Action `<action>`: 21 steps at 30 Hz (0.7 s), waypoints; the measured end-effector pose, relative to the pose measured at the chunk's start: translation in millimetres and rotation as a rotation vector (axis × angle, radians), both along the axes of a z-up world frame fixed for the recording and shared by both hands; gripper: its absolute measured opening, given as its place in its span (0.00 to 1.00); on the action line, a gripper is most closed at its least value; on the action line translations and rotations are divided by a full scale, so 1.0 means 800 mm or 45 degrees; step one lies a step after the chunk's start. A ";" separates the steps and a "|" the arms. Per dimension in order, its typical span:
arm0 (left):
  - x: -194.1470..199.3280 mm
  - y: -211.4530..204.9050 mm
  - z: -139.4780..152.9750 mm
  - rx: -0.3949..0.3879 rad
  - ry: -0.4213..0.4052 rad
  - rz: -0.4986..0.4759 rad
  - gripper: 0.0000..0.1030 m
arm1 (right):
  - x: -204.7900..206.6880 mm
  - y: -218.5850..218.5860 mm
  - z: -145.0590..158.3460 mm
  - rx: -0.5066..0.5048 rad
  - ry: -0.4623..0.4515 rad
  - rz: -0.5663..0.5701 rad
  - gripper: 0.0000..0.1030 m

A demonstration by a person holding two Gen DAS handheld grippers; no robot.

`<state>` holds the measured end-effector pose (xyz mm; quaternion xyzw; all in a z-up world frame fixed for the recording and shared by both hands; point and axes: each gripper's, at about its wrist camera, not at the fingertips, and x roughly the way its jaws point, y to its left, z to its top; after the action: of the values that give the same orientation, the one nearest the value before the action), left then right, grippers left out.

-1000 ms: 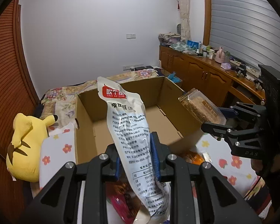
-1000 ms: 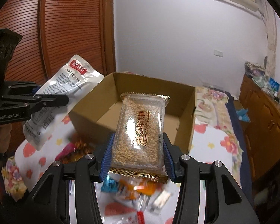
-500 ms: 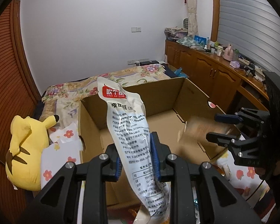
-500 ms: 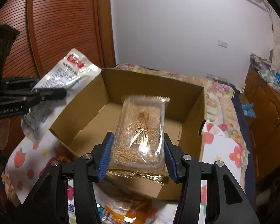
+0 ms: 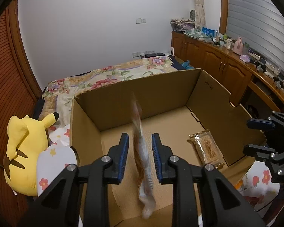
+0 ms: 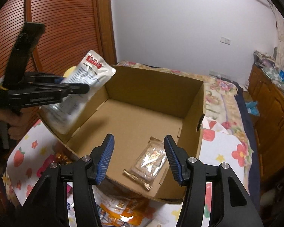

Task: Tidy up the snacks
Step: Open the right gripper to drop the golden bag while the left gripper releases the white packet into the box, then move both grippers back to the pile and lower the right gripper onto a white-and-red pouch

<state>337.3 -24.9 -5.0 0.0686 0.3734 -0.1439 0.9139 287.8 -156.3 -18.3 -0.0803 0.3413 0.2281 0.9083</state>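
Note:
An open cardboard box stands on the flowered bed. My left gripper is open over the box's near left part; the white snack pouch hangs blurred between its pads, turned edge-on and not clamped. It also shows at the left in the right wrist view. My right gripper is open and empty above the box's near edge. The clear sesame candy pack lies flat on the box floor below it. The right gripper shows at the right edge of the left wrist view.
A yellow plush toy lies left of the box. Loose snack packs lie on the flowered sheet in front of the box. A wooden cabinet with clutter runs along the right wall. A slatted wooden door is at the left.
My right gripper opened and the sesame candy pack dropped onto the box floor. My left gripper moved over the box and opened; the white pouch turned edge-on and is slipping down.

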 end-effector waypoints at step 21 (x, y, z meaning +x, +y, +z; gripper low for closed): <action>-0.142 0.006 0.017 -0.043 -0.083 -0.078 0.25 | -0.107 -0.012 0.004 0.030 -0.022 -0.058 0.59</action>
<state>223.6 -20.3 8.9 0.0693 0.3385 -0.1758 0.9218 202.0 -166.2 -15.2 -0.0639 0.3324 0.2106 0.9171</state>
